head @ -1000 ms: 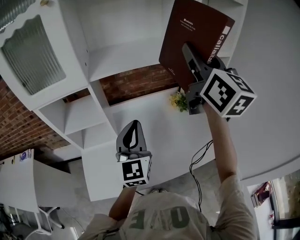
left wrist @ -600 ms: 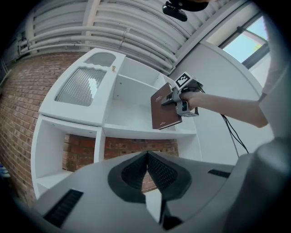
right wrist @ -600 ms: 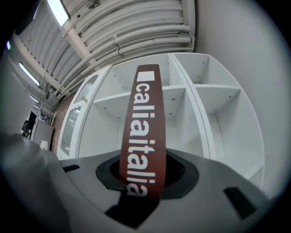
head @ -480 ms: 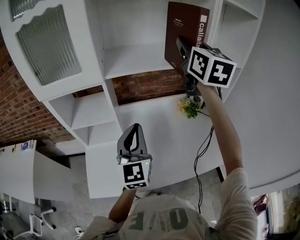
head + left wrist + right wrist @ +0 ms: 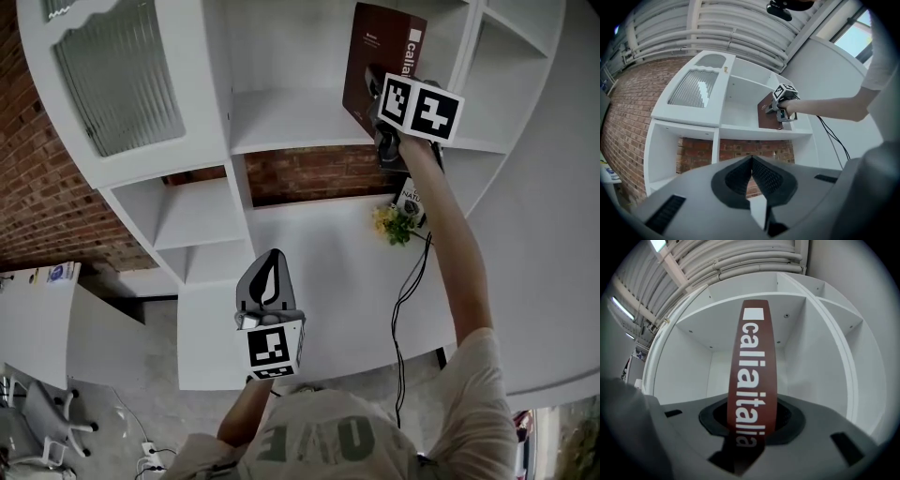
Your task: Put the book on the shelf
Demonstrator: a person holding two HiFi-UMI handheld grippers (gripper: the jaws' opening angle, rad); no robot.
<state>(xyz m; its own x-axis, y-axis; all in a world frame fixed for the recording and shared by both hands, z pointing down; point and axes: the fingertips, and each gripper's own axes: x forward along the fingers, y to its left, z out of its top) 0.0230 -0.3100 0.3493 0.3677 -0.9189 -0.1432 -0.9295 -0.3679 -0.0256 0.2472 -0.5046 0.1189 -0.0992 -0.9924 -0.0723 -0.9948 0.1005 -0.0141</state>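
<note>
A dark red book (image 5: 373, 58) with white lettering on its spine stands nearly upright at the right end of the white shelf's (image 5: 291, 122) upper compartment. My right gripper (image 5: 379, 86) is shut on it, spine side toward me. In the right gripper view the spine (image 5: 752, 366) rises between the jaws of the right gripper (image 5: 751, 420), with the open compartment behind it. In the left gripper view the book (image 5: 767, 112) shows far off at the shelf board. My left gripper (image 5: 268, 283) hangs low near my body, shut and holding nothing; its pads (image 5: 740, 173) meet at the tip.
A ribbed-glass cabinet door (image 5: 117, 84) is at the upper left. Brick wall (image 5: 309, 173) shows behind the lower compartments. A small yellow-flowered plant (image 5: 394, 225) and a black cable (image 5: 408, 291) lie on the white desk (image 5: 319, 272) under my right arm.
My right gripper has carried the book up and in toward the shelf compartment, and the book now stands more upright. The left gripper has stayed where it was.
</note>
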